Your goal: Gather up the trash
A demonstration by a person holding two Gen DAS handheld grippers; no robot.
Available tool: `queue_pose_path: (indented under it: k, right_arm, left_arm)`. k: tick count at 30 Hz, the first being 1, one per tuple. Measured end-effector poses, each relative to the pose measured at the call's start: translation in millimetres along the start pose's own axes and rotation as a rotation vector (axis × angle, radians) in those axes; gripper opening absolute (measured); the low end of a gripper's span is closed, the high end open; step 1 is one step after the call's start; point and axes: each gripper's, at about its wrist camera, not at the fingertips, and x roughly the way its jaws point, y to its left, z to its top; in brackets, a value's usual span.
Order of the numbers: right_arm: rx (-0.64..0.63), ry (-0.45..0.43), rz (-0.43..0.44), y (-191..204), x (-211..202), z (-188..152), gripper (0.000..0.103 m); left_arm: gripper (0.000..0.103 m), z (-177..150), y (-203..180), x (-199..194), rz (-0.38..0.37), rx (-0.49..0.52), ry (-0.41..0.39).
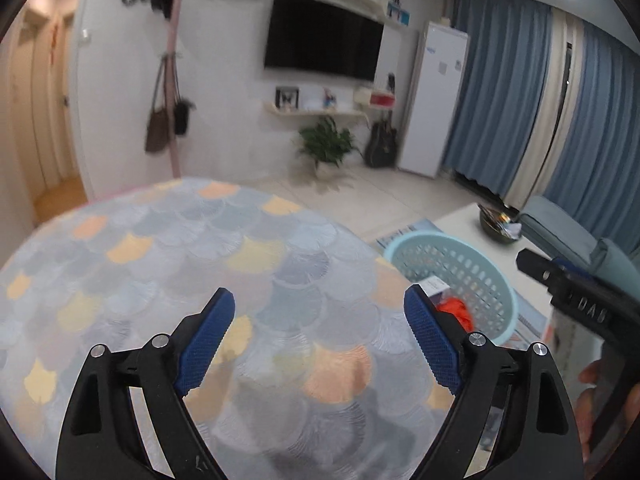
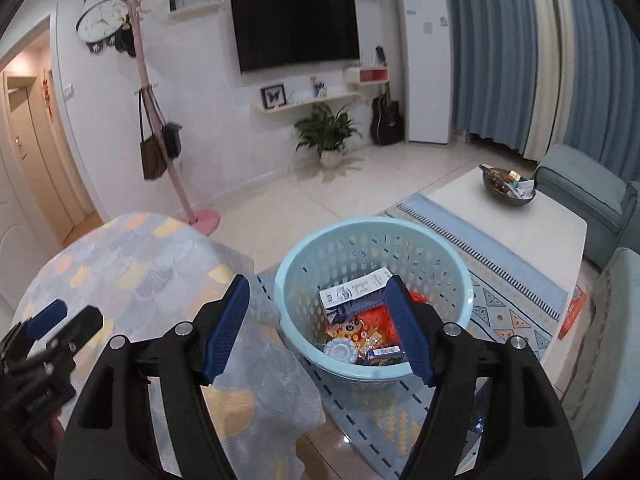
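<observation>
A pale blue perforated basket [image 2: 304, 264] stands on the rug and holds trash: a white carton [image 2: 352, 292], an orange wrapper [image 2: 372, 316], a round white lid [image 2: 340, 350] and a small blue box [image 2: 386, 354]. My right gripper [image 2: 320, 292] hangs open above the basket's near rim, nothing between its blue pads. My left gripper [image 1: 320, 308] is open over the table with the scale-patterned cloth [image 1: 180, 264], empty too. In the left wrist view the basket [image 1: 492, 280] lies to the right, with the right gripper's body [image 1: 580, 300] beside it.
A white coffee table [image 2: 520, 232] with a dark bowl [image 2: 506, 188] of oddments stands right of the basket. Blue sofa seats [image 2: 584, 188] lie beyond it. A pink coat stand [image 2: 176, 176], a potted plant [image 2: 326, 132] and a guitar [image 2: 386, 116] line the far wall.
</observation>
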Motion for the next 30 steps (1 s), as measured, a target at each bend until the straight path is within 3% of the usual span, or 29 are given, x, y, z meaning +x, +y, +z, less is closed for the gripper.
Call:
queue_pose_path:
  k: [4, 10, 21, 30]
  right_arm:
    - [0.007, -0.029, -0.029, -3, -9, -9, 0.067]
    - [-0.002, -0.086, -0.075, -7, -22, -19, 0.067]
    - [-0.024, -0.174, -0.117, -1, -44, -33, 0.067]
    - [-0.050, -0.186, -0.119, 4, -49, -38, 0.067]
  left_arm:
    - [0.086, -12, -2, -16, 0.051, 0.055, -0.098]
    - [0.090, -15, 6, -33, 0.059, 0.034, -0.166]
    - [0.092, -19, 2, -43, 0.070, 0.071, -0.180]
    - [0.092, -19, 7, -40, 0.082, 0.060, -0.167]
